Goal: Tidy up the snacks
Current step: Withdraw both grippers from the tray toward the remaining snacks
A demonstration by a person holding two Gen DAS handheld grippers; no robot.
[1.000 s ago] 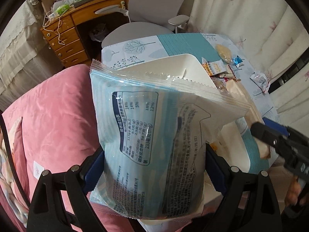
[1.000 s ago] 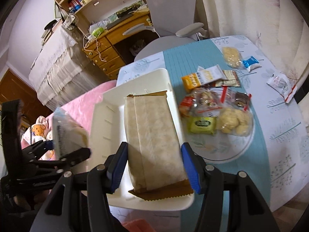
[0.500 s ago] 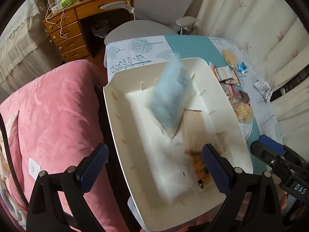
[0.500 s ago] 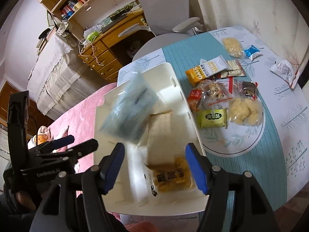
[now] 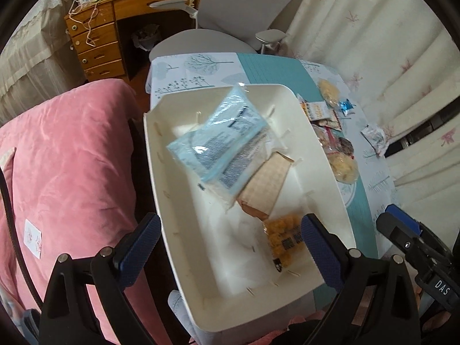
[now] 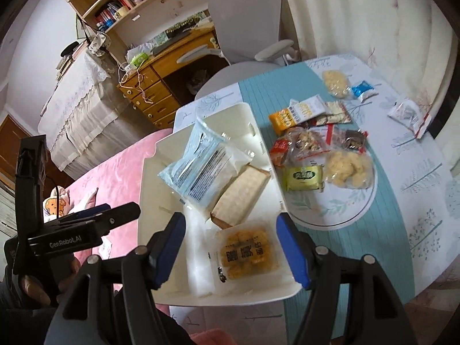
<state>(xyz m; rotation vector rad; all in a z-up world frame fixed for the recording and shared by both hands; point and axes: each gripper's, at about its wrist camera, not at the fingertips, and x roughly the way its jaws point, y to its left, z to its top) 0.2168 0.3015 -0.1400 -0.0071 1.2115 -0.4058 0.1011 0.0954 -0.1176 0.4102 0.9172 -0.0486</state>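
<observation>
A white bin stands at the table's near edge. In it a light blue packet lies partly over a brown packet, and a yellow snack packet lies at the near end. My left gripper hangs open over the bin's near left side with nothing between its fingers. In the right wrist view the bin holds the same blue packet, brown packet and yellow packet. My right gripper is open above them and touches nothing.
To the right of the bin, a round plate bears several snack packets, and more packets lie on the teal runner. A pink blanket lies left of the bin. A grey chair stands beyond the table.
The left gripper let go of the blue packet, which fell into the bin. The right gripper let go of the brown packet, which now lies in the bin. Both grippers drew back slightly.
</observation>
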